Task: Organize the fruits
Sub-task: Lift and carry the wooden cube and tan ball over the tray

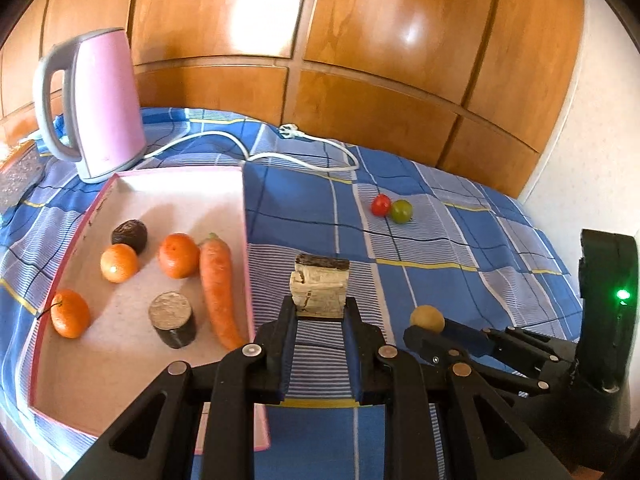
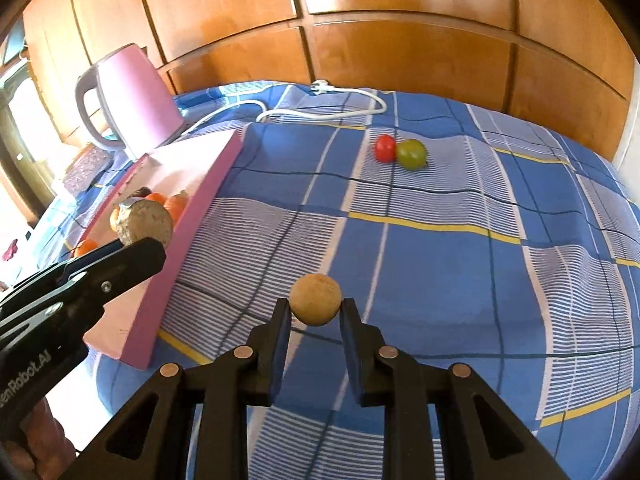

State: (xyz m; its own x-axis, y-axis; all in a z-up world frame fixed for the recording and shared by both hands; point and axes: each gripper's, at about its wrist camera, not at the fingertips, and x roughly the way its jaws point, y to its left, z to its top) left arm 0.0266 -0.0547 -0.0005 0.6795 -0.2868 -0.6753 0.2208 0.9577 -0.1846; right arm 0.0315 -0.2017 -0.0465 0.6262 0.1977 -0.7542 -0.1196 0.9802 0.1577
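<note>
My left gripper (image 1: 320, 306) is shut on a cut beige chunk with dark skin (image 1: 320, 284), held just right of the pink tray's wall (image 1: 247, 240). In the tray lie three oranges (image 1: 179, 255), a carrot (image 1: 218, 288), a dark cut cylinder (image 1: 173, 324) and a dark round fruit (image 1: 129, 235). My right gripper (image 2: 315, 306) is shut on a small tan round fruit (image 2: 316, 305) above the blue checked cloth. A red tomato (image 2: 385, 148) and a green one (image 2: 411, 154) sit touching, farther back on the cloth. The left gripper (image 2: 152, 252) and its chunk (image 2: 146, 222) show at the left of the right wrist view.
A pink kettle (image 1: 108, 104) stands behind the tray, its white cord (image 1: 280, 154) trailing across the cloth to a plug by the wooden panels (image 1: 360, 40). A dark patterned box (image 1: 20, 172) lies at the far left. A hand shows at the right wrist view's lower left.
</note>
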